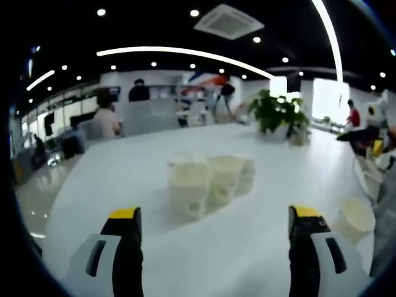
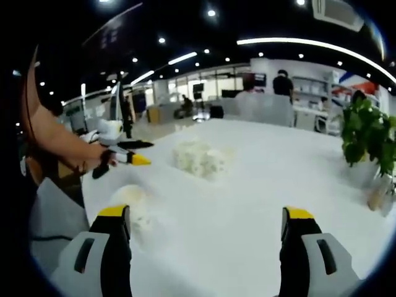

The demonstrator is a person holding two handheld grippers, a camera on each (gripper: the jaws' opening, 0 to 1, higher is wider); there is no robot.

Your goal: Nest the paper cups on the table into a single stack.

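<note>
On white table (image 1: 247, 247), clustered paper cups (image 1: 210, 180), both tongs agape.

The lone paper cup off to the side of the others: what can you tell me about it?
The single white paper cup stands upright and open-mouthed on the glossy white table, apart from the cluster of white paper cups. It looks empty, plain and unprinted, with a rolled rim. Nothing touches it but the tabletop. In the right gripper view it appears blurred and overexposed, just beyond that hand-held gripper's left jaw.
</note>
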